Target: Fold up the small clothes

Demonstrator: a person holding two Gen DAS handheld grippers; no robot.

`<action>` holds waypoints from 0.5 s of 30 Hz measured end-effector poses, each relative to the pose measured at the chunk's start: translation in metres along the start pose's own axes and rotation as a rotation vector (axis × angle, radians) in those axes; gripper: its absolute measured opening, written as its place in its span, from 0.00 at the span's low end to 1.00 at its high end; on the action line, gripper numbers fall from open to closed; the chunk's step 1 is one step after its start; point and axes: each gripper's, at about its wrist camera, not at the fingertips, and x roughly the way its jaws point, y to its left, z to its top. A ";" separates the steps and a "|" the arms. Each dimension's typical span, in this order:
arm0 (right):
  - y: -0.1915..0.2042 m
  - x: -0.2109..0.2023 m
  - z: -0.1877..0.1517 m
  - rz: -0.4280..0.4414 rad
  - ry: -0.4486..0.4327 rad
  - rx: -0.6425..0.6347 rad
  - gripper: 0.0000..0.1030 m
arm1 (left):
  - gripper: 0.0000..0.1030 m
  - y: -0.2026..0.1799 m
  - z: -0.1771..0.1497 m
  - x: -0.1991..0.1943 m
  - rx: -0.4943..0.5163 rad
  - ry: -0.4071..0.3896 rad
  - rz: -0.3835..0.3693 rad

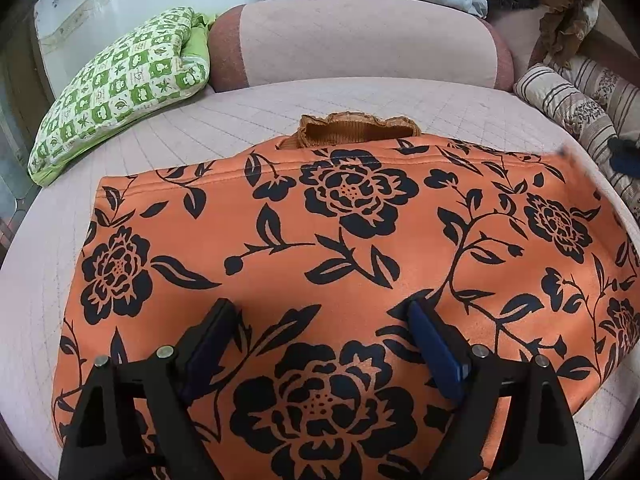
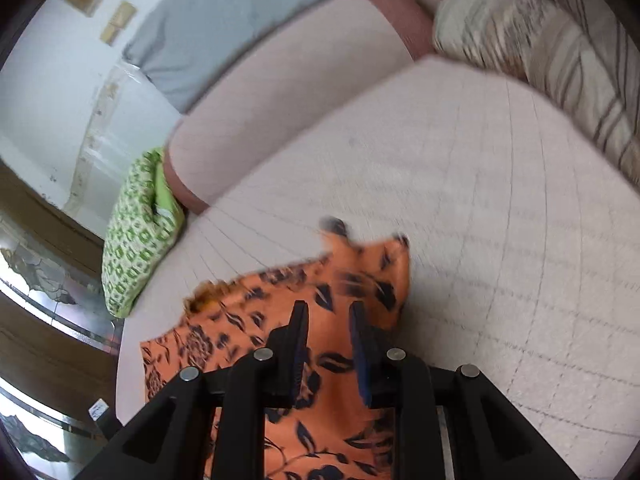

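Folding the orange garment with the black flower print (image 1: pixel 352 240) is the step in hand. It lies spread on the pale pink quilted bed (image 1: pixel 224 120) and fills the middle and lower part of the left wrist view, its ribbed brown collar (image 1: pixel 356 128) peeking out at the upper middle. The left tool (image 1: pixel 320 312) hovers over it near the bottom of the frame, jaws spread wide and holding nothing. In the blurred right wrist view the right tool (image 2: pixel 328 312) has its jaws nearly together with a gap showing; whether they pinch the cloth I cannot tell, though a lifted corner stands just above them. A good fold probably wants that corner carried flat across while the left tool pins the body. A green-and-white checked pillow (image 1: pixel 120 84) lies upper left, well apart.
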 end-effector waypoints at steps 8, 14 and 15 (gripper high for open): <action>-0.032 0.052 -0.016 -0.046 0.171 0.099 0.51 | 0.86 0.001 0.003 -0.001 0.004 0.023 -0.001; 0.004 0.029 -0.022 0.043 0.154 -0.009 0.73 | 0.86 0.030 0.006 -0.035 -0.103 -0.048 -0.007; -0.004 0.046 -0.029 -0.023 0.216 -0.018 0.74 | 0.86 0.039 0.002 -0.038 -0.127 -0.039 -0.008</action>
